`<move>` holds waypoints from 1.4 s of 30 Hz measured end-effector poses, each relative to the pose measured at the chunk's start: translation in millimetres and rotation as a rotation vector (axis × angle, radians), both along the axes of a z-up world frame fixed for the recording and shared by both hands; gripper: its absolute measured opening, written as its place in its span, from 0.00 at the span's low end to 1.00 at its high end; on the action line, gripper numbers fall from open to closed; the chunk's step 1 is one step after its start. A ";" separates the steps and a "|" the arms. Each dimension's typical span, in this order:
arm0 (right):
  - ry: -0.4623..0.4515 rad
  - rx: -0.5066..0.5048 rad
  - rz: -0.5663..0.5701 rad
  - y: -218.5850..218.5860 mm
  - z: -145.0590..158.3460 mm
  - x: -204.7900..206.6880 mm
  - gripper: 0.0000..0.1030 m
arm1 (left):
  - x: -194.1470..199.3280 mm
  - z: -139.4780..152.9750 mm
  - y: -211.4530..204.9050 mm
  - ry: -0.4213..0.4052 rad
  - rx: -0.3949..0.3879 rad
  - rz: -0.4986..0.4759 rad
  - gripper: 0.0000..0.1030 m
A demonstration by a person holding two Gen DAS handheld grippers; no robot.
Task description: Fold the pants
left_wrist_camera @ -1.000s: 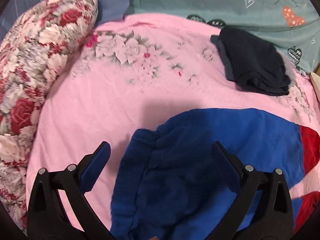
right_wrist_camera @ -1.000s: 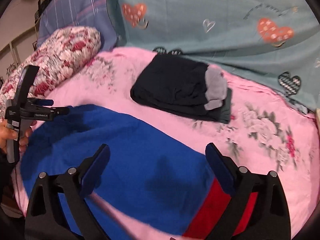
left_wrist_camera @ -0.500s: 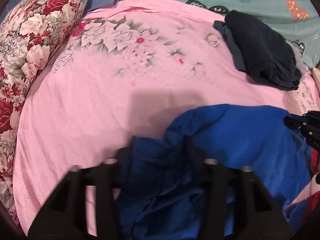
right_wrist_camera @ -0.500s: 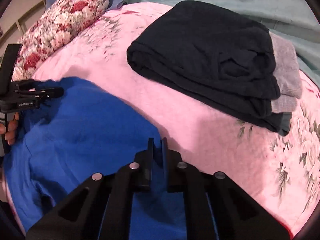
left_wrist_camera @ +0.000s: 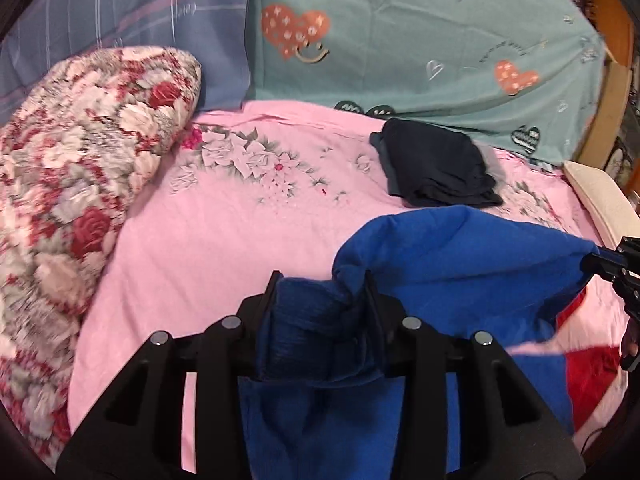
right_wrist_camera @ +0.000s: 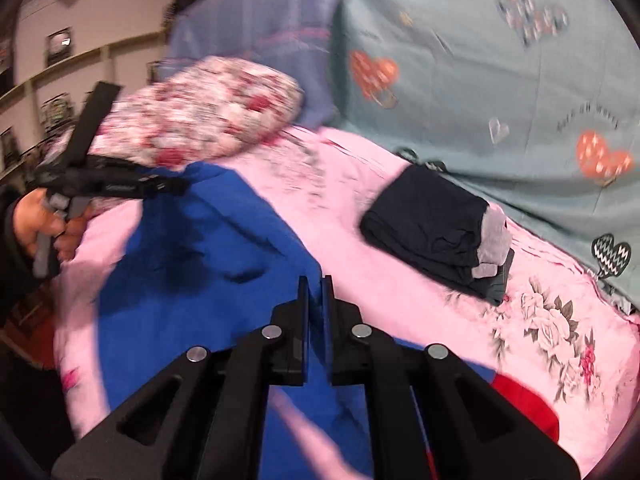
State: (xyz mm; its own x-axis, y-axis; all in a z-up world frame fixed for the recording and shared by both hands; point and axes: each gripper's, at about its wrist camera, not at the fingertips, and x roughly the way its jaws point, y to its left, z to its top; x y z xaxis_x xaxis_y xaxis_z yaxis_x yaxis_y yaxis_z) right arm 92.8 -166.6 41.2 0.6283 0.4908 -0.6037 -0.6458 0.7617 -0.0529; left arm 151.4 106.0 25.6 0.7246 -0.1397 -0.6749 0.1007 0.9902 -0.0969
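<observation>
A pair of blue pants [left_wrist_camera: 460, 264] with a red section is lifted partway off a pink floral bedsheet [left_wrist_camera: 224, 224], held by two handheld grippers. The left gripper [left_wrist_camera: 322, 300] has its fingers drawn in around a thick bunch of the blue fabric, which looks like the waistband. The right gripper [right_wrist_camera: 316, 300] has its fingers almost touching, pinching a thin edge of the same fabric. The cloth sags between them, and its lower part trails on the sheet. A folded stack of dark clothes [right_wrist_camera: 432, 224] sits near the far side of the bed, just in front of a teal heart-print quilt [left_wrist_camera: 420, 40], and a rose-patterned pillow [left_wrist_camera: 80, 152] lies to the left. The thin right-hand pinch looks likeliest to fail, since a tug could pull the edge free. Uneven lifting could also twist the legs, and a wide swing might drag the pants into the folded stack.
</observation>
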 end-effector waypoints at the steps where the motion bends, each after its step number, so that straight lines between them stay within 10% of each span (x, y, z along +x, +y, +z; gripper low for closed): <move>1: 0.009 -0.017 0.032 3.6 -6.6 -25.8 0.06 | -26.3 0.0 2.1 -0.010 0.018 -0.007 0.43; 4: 0.071 -0.097 0.102 20.4 -44.8 -74.3 0.05 | -75.4 -24.1 2.9 0.004 0.098 -0.011 0.70; 9: 0.202 -0.179 0.094 35.9 -119.6 -100.6 0.06 | -107.2 -76.0 19.6 0.126 0.084 0.002 0.74; 27: 0.207 -0.063 0.033 26.4 -119.1 -109.1 0.07 | -91.9 -90.3 8.0 0.213 -0.319 0.029 0.83; 29: 0.210 -0.054 0.029 26.0 -119.1 -109.2 0.07 | -81.9 -99.1 11.6 0.229 -0.344 0.049 0.66; 31: 0.210 -0.052 0.022 26.5 -118.0 -109.5 0.07 | -69.6 -105.4 21.6 0.250 -0.398 0.070 0.08; 39: 0.156 0.005 0.070 43.8 -92.4 -112.4 0.07 | -71.0 -44.6 50.4 0.083 -0.381 0.068 0.07; 42: 0.230 -0.031 0.089 56.2 -112.7 -109.2 0.07 | -73.5 -74.7 57.9 0.163 -0.309 0.108 0.07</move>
State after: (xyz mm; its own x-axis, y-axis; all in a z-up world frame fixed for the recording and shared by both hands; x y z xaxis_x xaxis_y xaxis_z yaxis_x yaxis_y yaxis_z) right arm -16.3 -110.4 -71.5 0.4281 0.5168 -0.7413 -0.7079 0.7017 0.0804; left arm 78.0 163.9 -49.0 0.6326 -0.2837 -0.7206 -0.0446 0.9156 -0.3997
